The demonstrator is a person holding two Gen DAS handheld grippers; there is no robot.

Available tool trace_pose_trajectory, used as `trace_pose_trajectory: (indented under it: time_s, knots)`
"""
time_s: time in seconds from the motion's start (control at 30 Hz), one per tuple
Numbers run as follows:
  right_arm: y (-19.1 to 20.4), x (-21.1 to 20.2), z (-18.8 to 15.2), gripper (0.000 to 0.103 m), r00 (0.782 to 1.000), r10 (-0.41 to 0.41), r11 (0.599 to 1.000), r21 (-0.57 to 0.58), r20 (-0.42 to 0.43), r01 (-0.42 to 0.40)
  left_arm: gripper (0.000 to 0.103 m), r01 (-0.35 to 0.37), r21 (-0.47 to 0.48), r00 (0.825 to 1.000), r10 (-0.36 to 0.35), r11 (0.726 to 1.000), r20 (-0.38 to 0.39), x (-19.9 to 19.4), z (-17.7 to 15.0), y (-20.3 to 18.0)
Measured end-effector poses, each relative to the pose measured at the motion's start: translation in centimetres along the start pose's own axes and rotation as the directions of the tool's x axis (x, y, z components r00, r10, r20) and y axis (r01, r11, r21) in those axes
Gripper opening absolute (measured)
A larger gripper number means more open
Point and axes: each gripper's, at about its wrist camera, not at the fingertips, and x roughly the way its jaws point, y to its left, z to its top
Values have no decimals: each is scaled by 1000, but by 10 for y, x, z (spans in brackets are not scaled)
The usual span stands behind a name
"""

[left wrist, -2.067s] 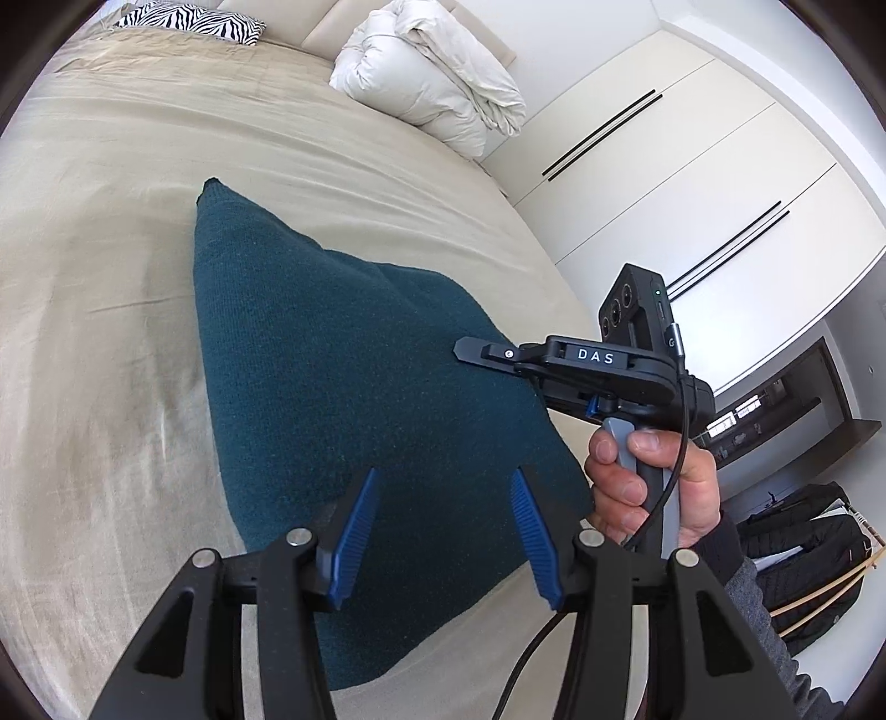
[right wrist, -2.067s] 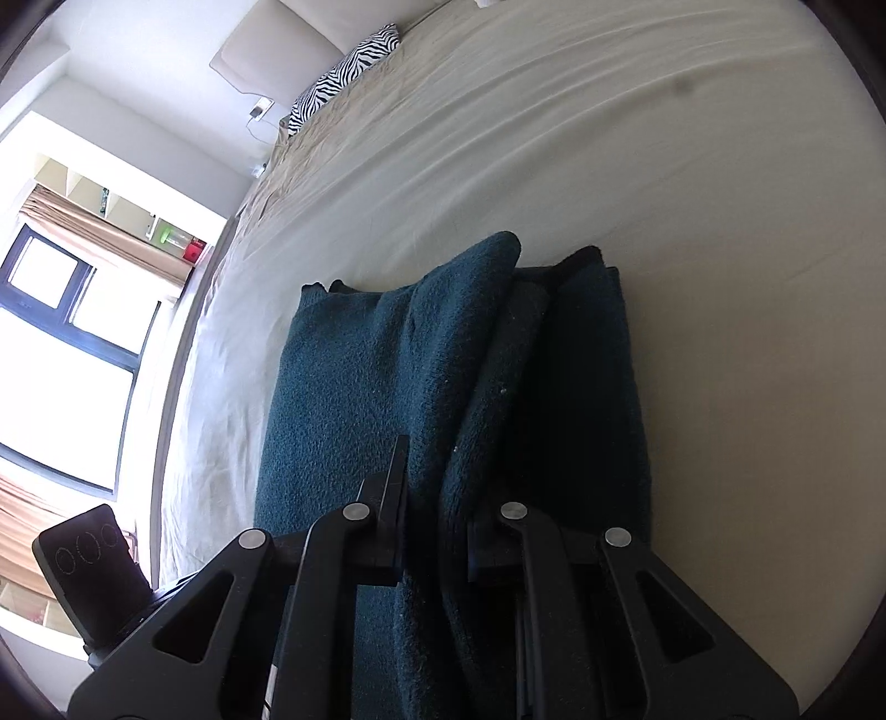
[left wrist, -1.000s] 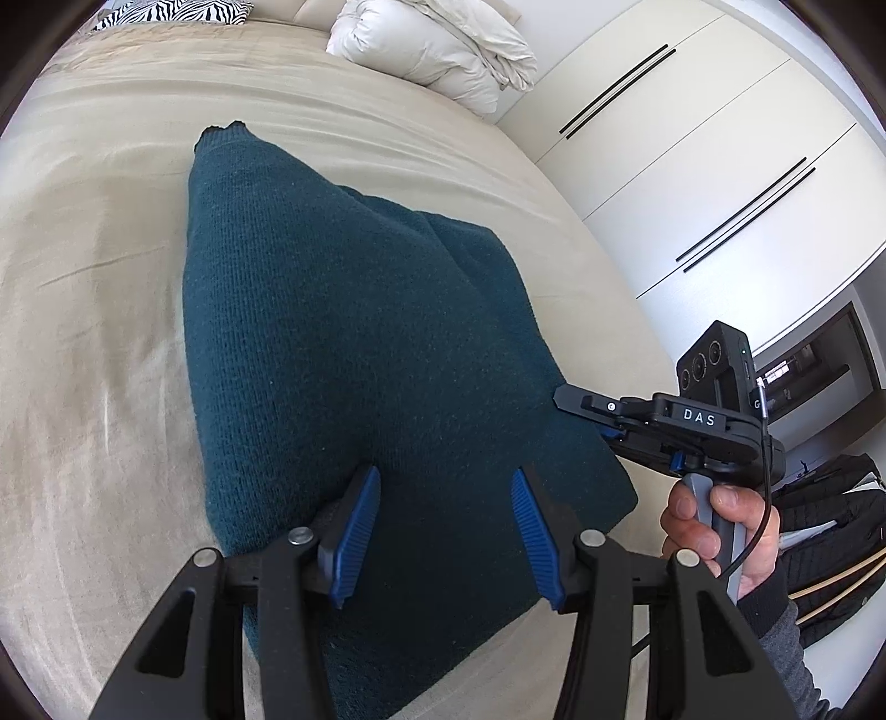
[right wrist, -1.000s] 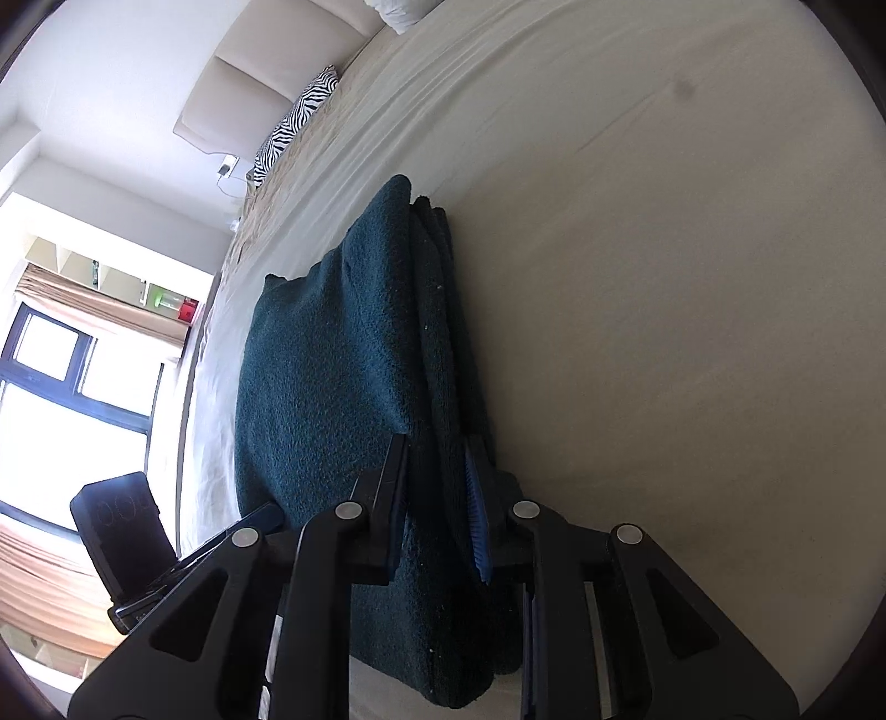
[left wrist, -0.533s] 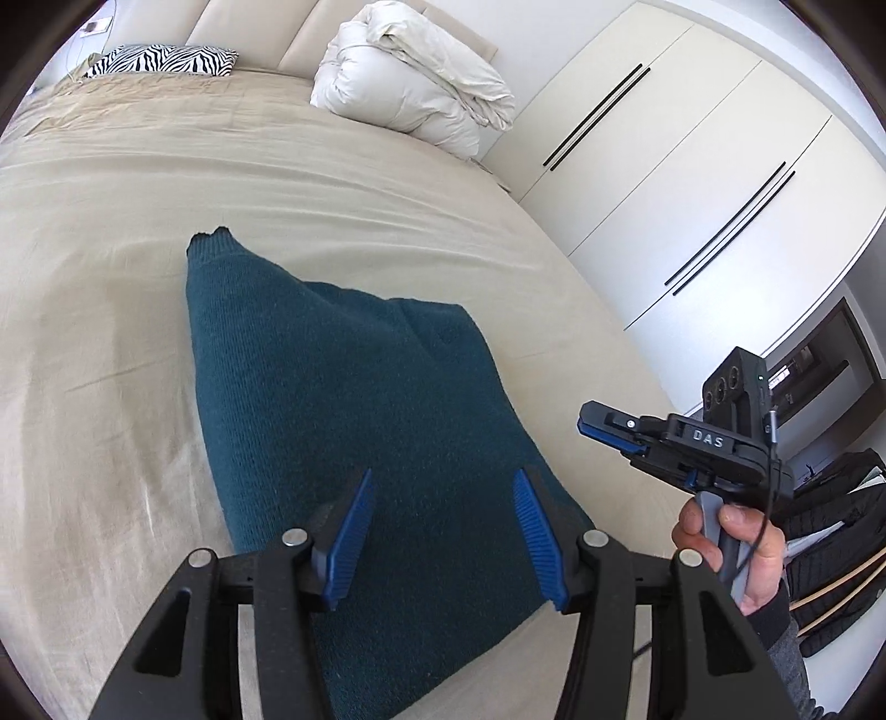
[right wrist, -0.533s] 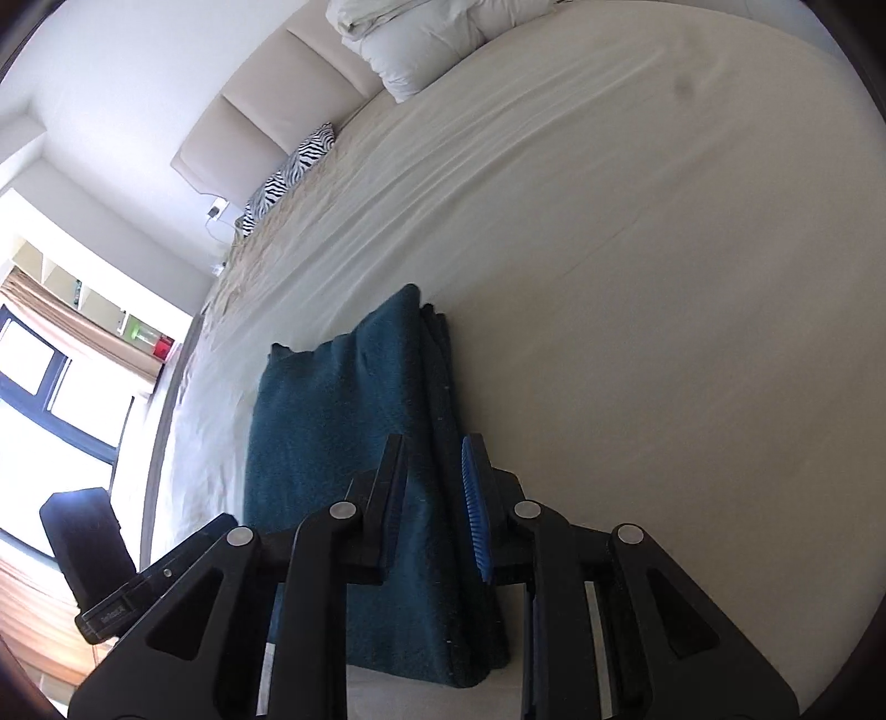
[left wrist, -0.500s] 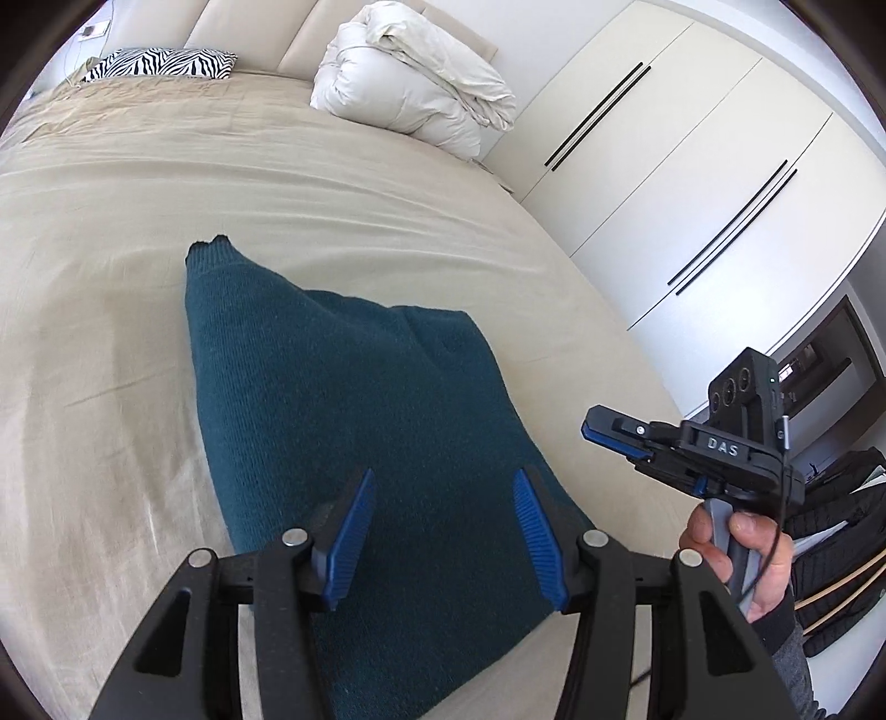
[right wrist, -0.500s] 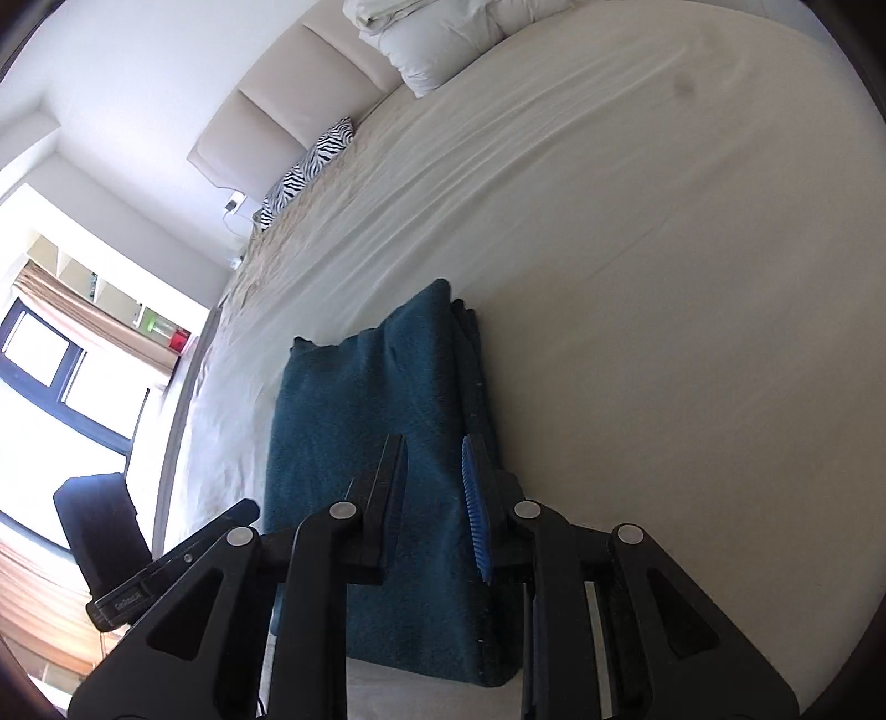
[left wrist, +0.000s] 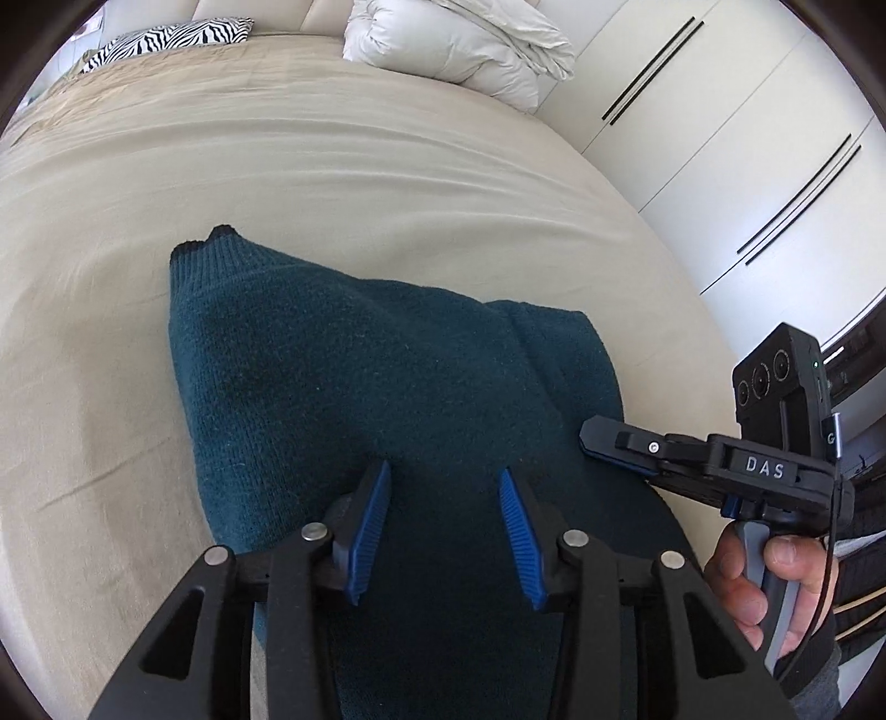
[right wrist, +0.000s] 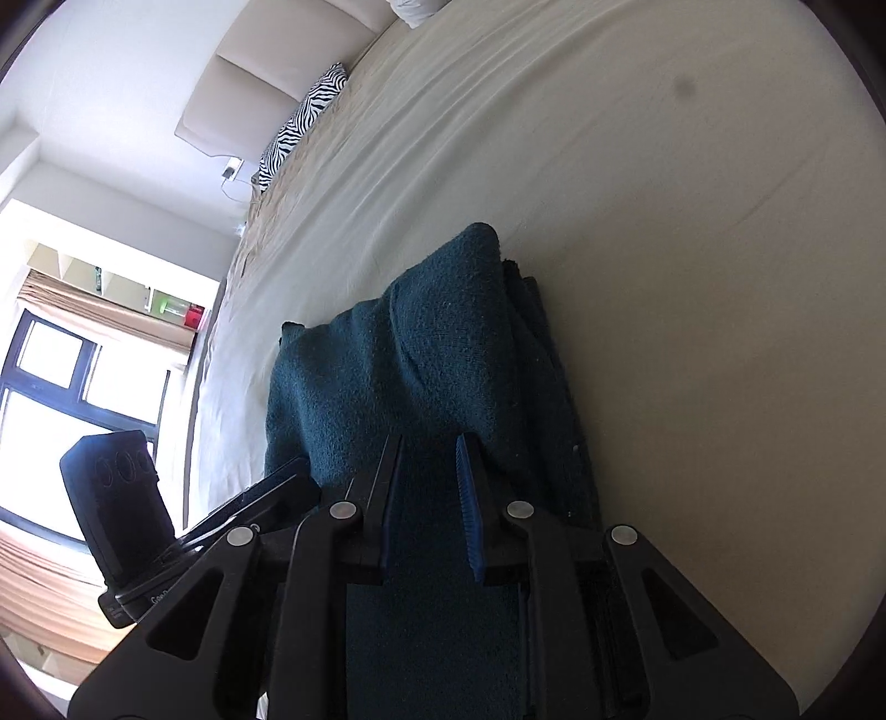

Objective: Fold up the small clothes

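Note:
A dark teal knitted garment (left wrist: 354,382) lies folded in layers on the beige bed (left wrist: 387,183). My left gripper (left wrist: 443,487) is open and empty, its blue pads just above the garment's near part. My right gripper (left wrist: 587,437) shows at the right in the left wrist view, over the garment's right edge. In the right wrist view the right gripper (right wrist: 429,448) is open with a narrow gap and holds nothing, close over the folded garment (right wrist: 432,354). The left gripper's body (right wrist: 166,531) shows at the lower left there.
A bunched white duvet (left wrist: 459,44) and a zebra-print pillow (left wrist: 166,39) lie at the head of the bed. White wardrobe doors (left wrist: 736,149) stand to the right. A window (right wrist: 61,387) is at the left of the right wrist view.
The right gripper let go of the folded edge and opened a little. Both grippers drew back, then came down close over the garment again. The garment lies folded and still.

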Motion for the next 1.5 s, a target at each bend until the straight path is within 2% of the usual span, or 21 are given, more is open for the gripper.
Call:
trace_pose_trajectory:
  time_s: [0.13, 0.2, 0.33, 0.4, 0.47, 0.5, 0.63, 0.8, 0.87, 0.93, 1.03, 1.1, 1.13, 1.17, 1.2, 1.27, 1.33, 1.43, 1.5]
  knots:
    - [-3, 5, 3, 13, 1000, -16, 1000, -1, -1, 16, 44, 4, -26, 1000, -4, 1000, -17, 3, 5, 1]
    - [6, -4, 2, 18, 999, -31, 1000, -4, 13, 31, 43, -19, -8, 1000, 19, 1000, -13, -7, 5, -7]
    - [29, -36, -27, 18, 998, 59, 995, -78, 20, -57, 43, 3, 16, 1000, -3, 1000, 15, -34, -12, -21]
    - [29, -38, -39, 18, 998, 56, 993, -100, -5, -56, 43, -28, 41, 1000, 27, 999, 13, -32, -23, -25]
    - [19, -28, -45, 18, 999, -15, 995, -97, -38, 11, 43, -49, 54, 999, 48, 997, 6, -22, -31, -22]
    - [9, -22, -47, 18, 999, -21, 997, -80, -47, 18, 43, -50, 53, 999, 49, 997, 6, -19, -32, -22]
    - [-14, -20, -54, 16, 997, 79, 996, -45, -8, -79, 43, -98, 99, 995, 97, 990, 14, -14, -33, -31]
    - [-2, -46, -72, 18, 994, 111, 992, -70, 8, -110, 44, -117, 79, 993, 115, 990, 35, -38, -41, -33]
    - [-3, -52, -85, 18, 995, 97, 991, -89, -8, -97, 44, -122, 75, 992, 118, 990, 51, -47, -51, -36]
    - [-12, -46, -93, 18, 998, 60, 994, -93, -28, -62, 44, -142, 102, 990, 139, 985, 37, -38, -59, -38]
    - [-18, -51, -95, 18, 997, 78, 995, -54, -22, -79, 46, -178, 140, 984, 173, 974, 47, -32, -62, -43]
    - [-7, -66, -92, 25, 997, 79, 993, -94, 9, -78, 47, -187, 146, 982, 181, 971, 53, -39, -60, -45]
    - [-2, -74, -90, 37, 996, 81, 990, -116, 32, -76, 52, -188, 150, 982, 181, 971, 60, -44, -60, -47]
    - [1, -81, -86, 63, 996, 74, 990, -125, 54, -67, 59, -191, 152, 981, 182, 970, 72, -48, -61, -51]
    - [2, -87, -82, 74, 995, 67, 991, -121, 80, -57, 64, -201, 154, 978, 189, 967, 91, -55, -61, -54]
    - [0, -101, -71, 77, 991, 68, 992, -116, 118, -55, 81, -238, 170, 965, 213, 956, 154, -71, -63, -60]
    - [-3, -101, -62, 77, 991, 62, 993, -108, 119, -49, 84, -274, 193, 951, 235, 942, 199, -84, -64, -64]
    - [-11, -89, -48, 77, 996, 39, 996, -85, 74, -33, 84, -305, 202, 944, 266, 931, 196, -87, -61, -57]
    - [-17, -76, -38, 77, 999, 18, 999, -51, 45, -15, 84, -323, 173, 939, 293, 930, 178, -84, -58, -44]
